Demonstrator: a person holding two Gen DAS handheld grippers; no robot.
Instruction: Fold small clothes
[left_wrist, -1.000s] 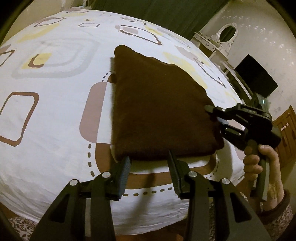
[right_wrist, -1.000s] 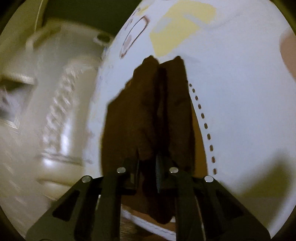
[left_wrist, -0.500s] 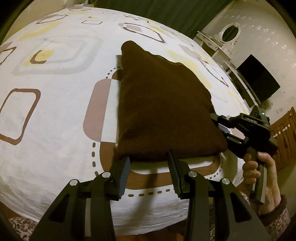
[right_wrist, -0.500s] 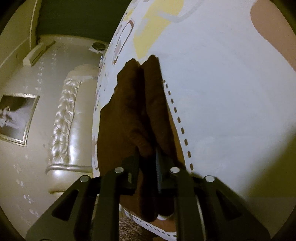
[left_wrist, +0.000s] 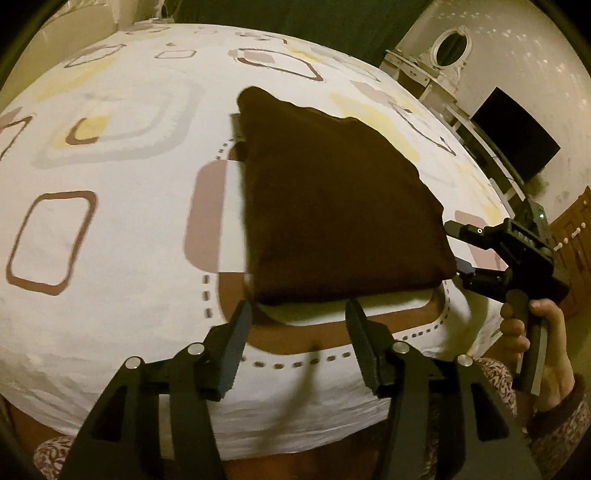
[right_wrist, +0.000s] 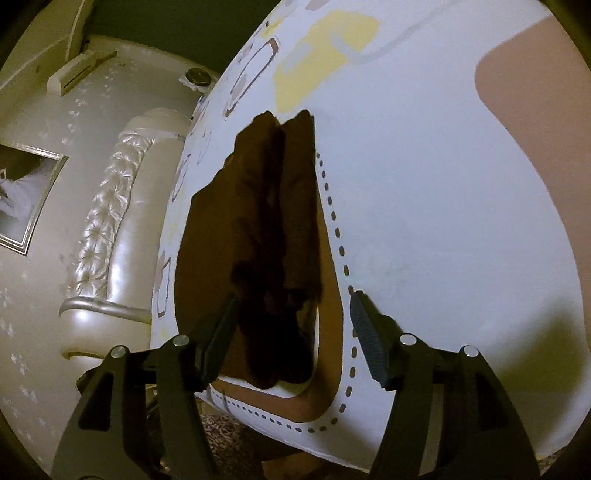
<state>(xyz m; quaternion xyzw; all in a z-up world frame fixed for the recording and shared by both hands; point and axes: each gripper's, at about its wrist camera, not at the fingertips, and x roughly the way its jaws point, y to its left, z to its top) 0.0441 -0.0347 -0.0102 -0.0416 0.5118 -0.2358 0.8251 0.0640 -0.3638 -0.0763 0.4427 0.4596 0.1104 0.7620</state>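
Both grippers, left and right, have just spread apart, freeing the folded brown cloth to lie on the bedsheet.

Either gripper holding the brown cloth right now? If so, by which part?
Neither. The right gripper has just been opening; its jaws straddle the brown cloth's near corner without pressing. The left gripper, jaws also just opened, sits short of the cloth's edge.

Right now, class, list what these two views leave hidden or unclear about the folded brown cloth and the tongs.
- Brown cloth, left wrist view: too dark to count layers.
- Its underside: hidden against the bedsheet.
- Right tongs, left wrist view: tips partly hidden behind the cloth's corner.
- Left tongs: absent from the right wrist view.
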